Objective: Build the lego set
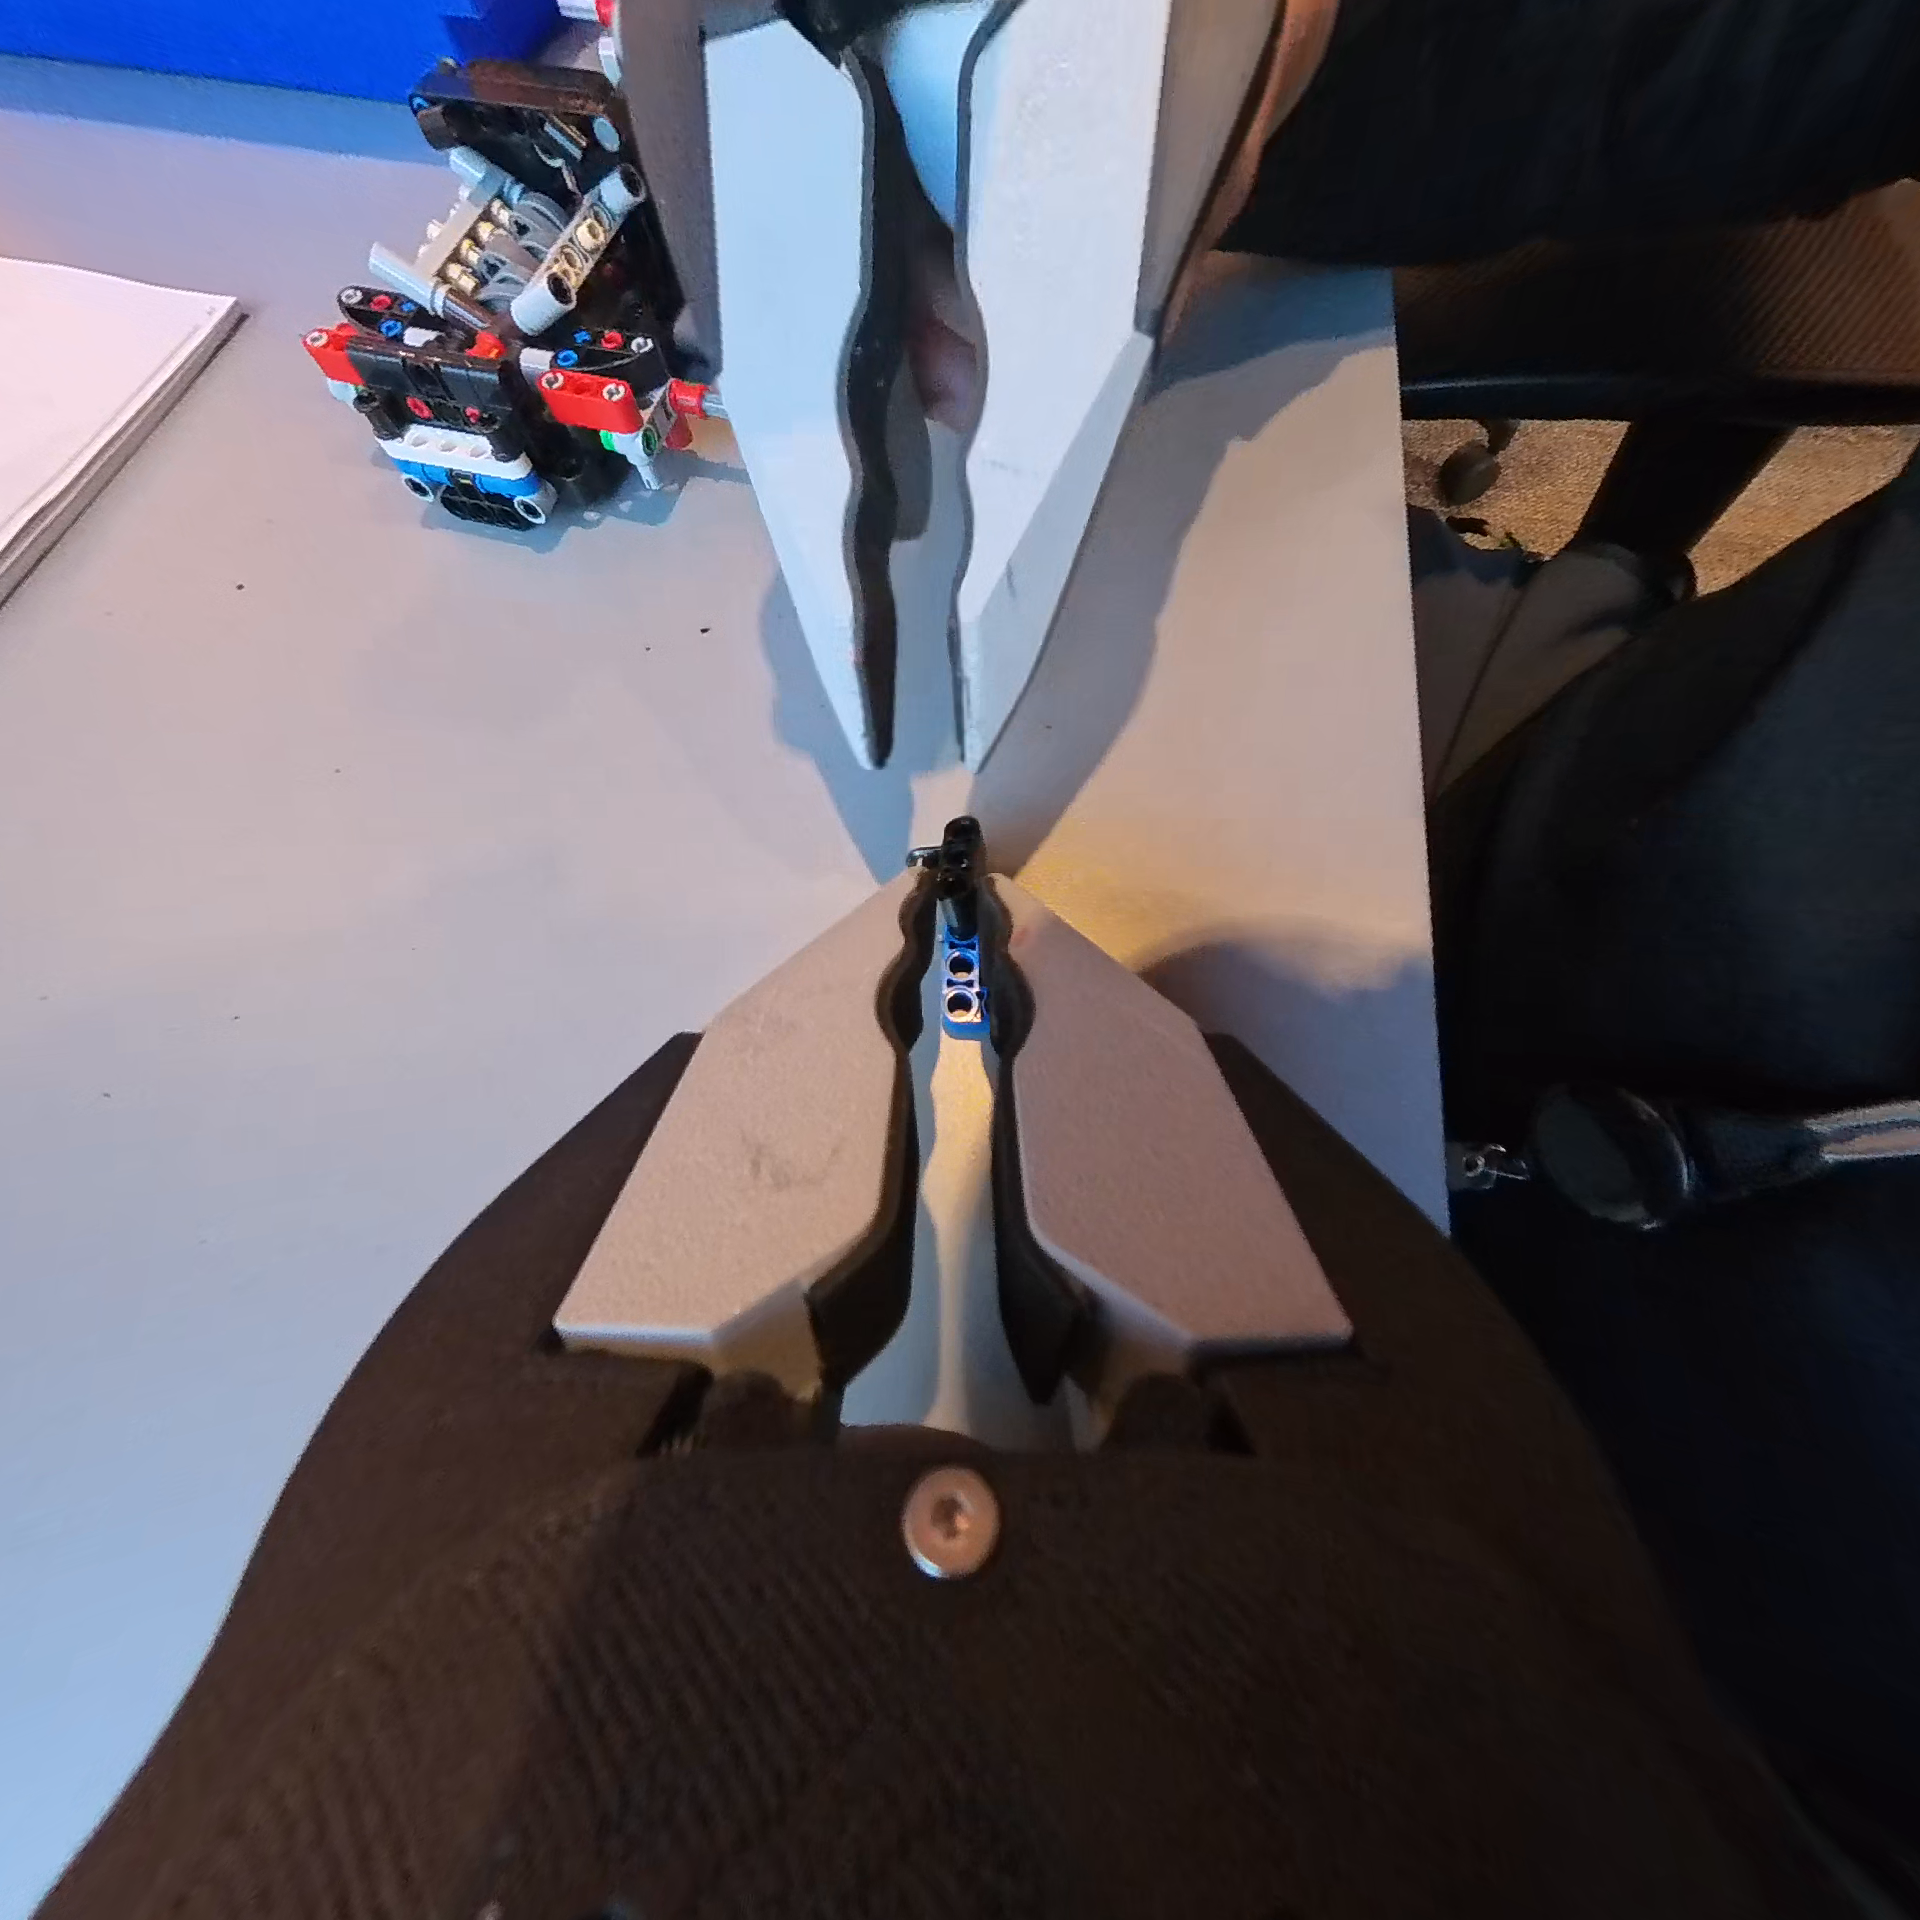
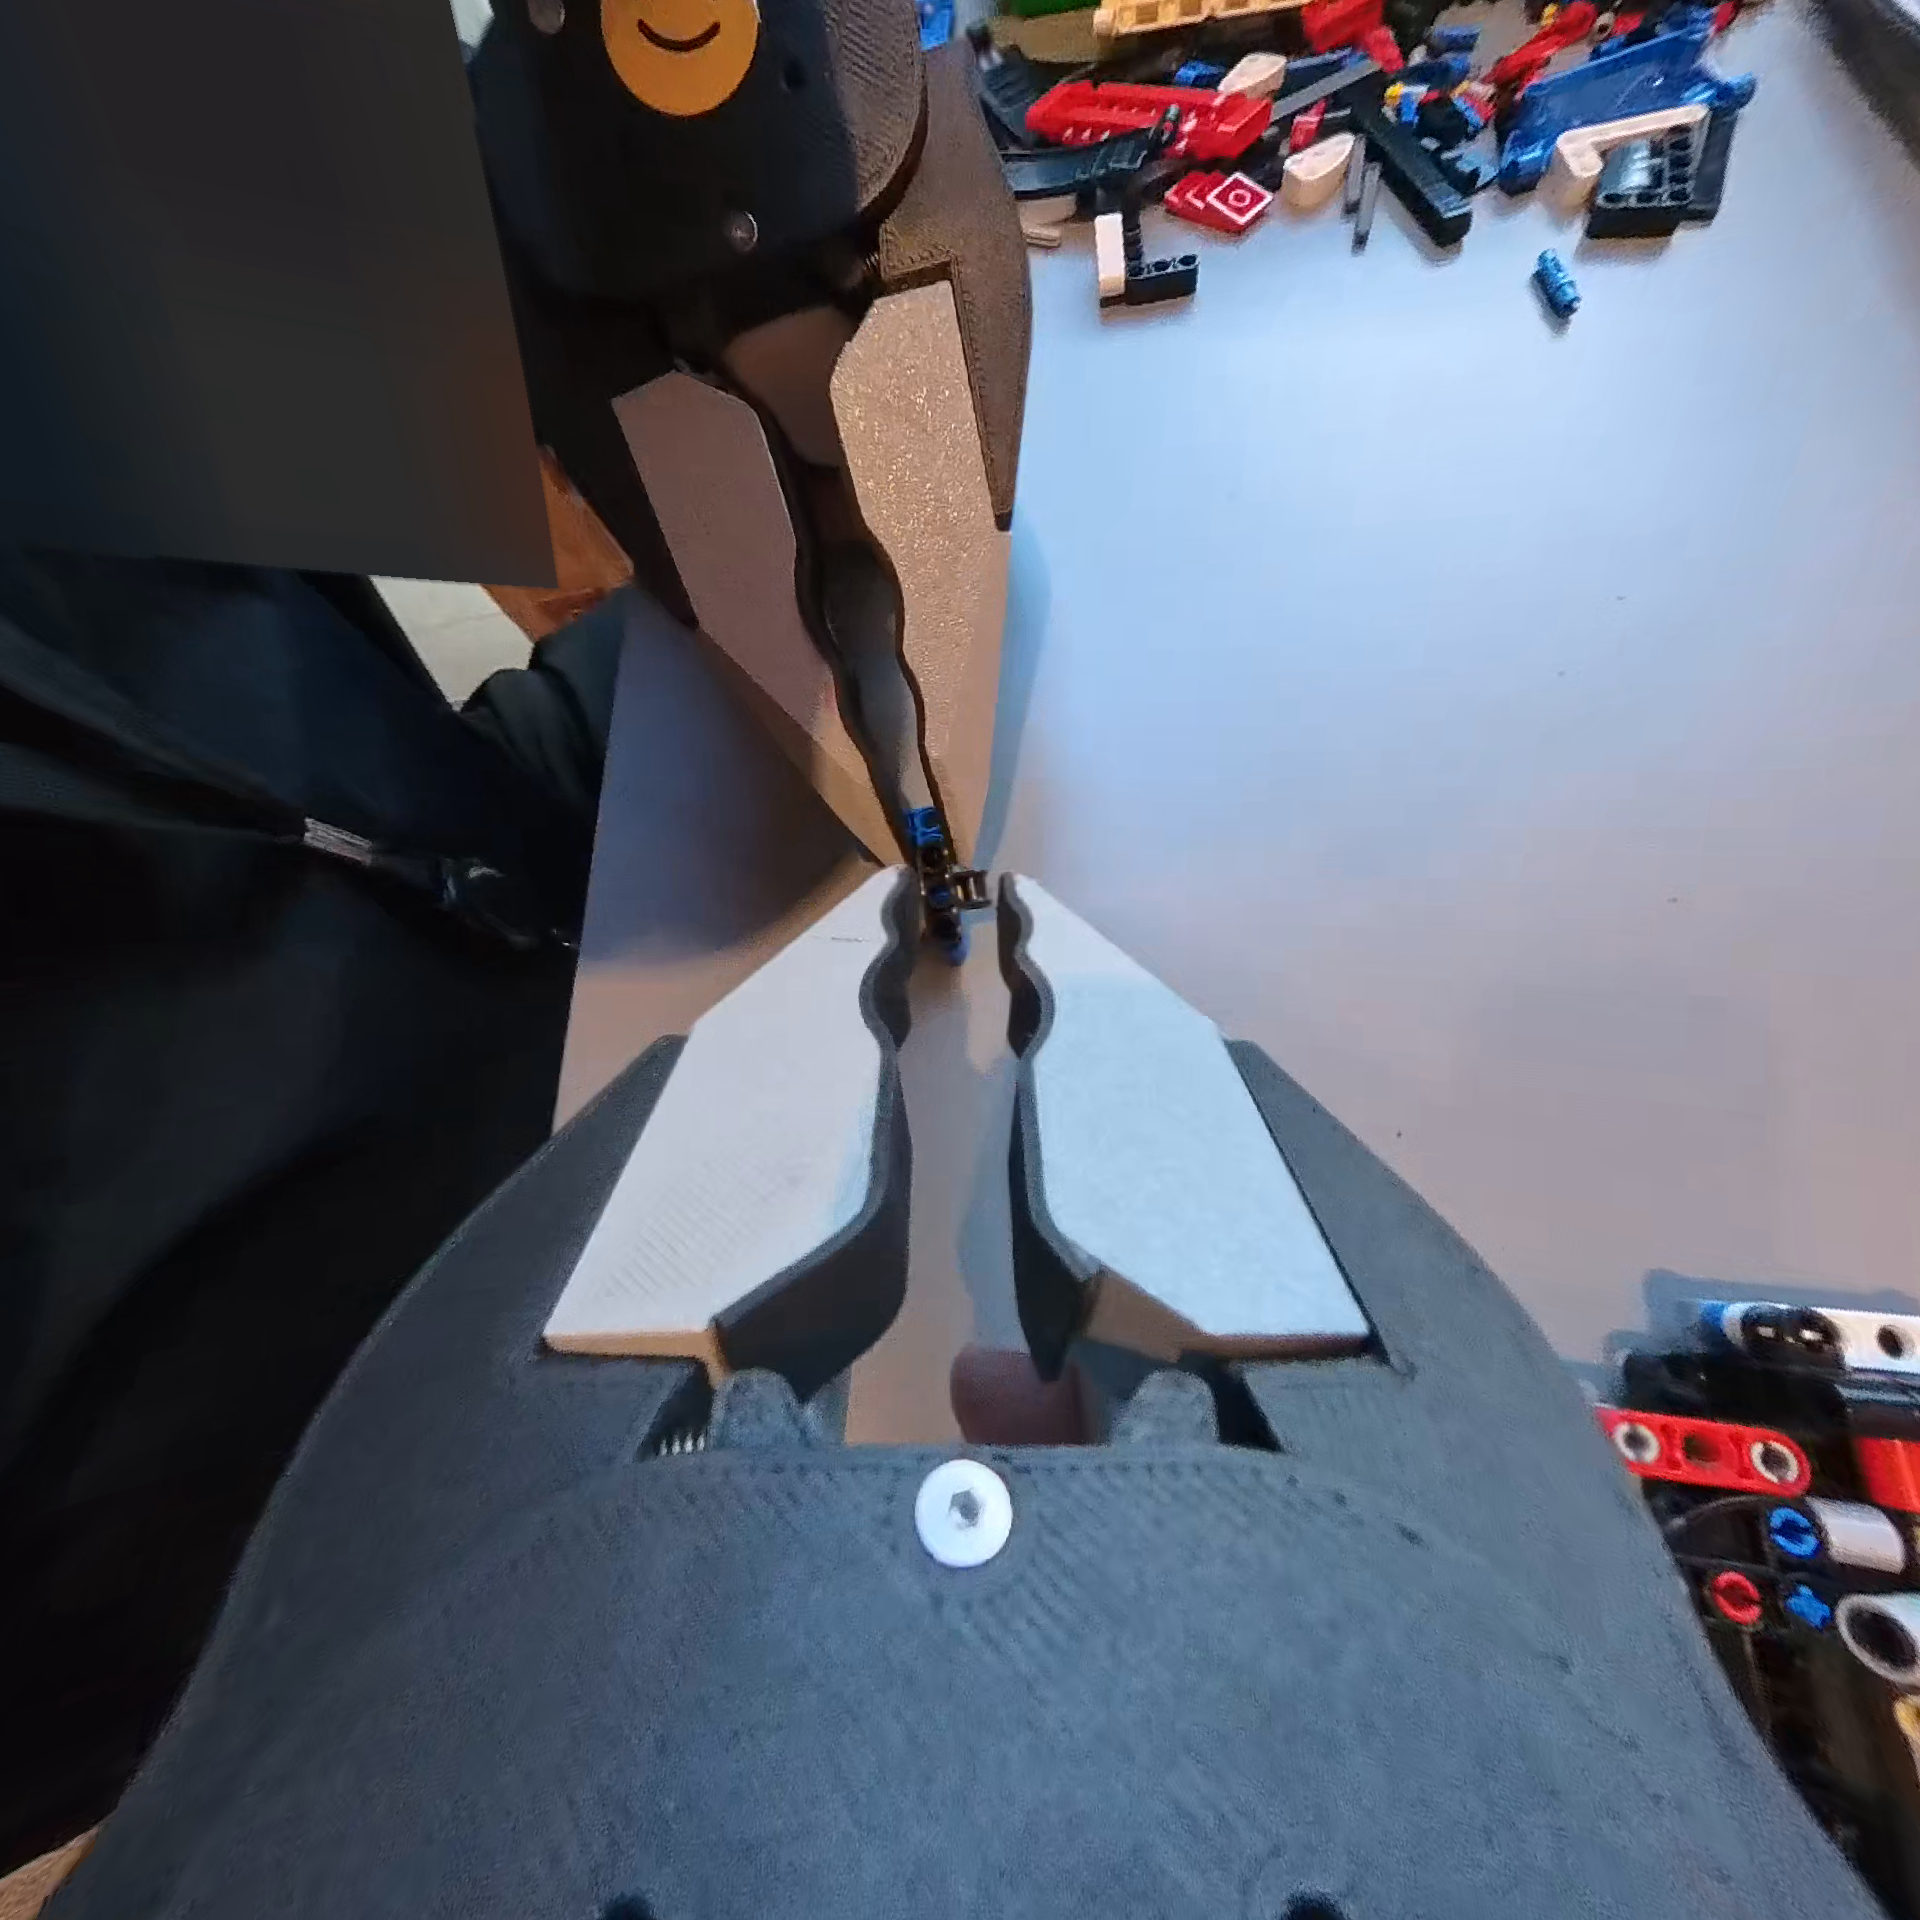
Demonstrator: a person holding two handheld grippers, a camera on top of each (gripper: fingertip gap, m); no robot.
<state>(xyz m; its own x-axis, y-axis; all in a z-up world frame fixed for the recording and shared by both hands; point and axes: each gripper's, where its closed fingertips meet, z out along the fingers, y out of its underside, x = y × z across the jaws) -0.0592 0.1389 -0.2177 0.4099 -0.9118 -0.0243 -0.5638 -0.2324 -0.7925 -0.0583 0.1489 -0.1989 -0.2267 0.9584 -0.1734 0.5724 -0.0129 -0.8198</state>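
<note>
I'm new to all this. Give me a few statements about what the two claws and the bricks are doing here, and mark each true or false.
1. The left claw grips a small blue and black piece. True.
2. The right claw is shut tight on a red beam. False: it is open and holds nothing.
3. A partly built model stands on the grey table. True.
4. The loose bricks are sorted into trays. False: they lie in a heap on the table.

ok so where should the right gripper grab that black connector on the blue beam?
Take the black connector by its free end, which sticks out past the left gripper; that gripper is shut on the blue beam. Bring the right gripper head-on, jaws open either side. The rest sits between the left fingers, so only that end is reachable.
</note>
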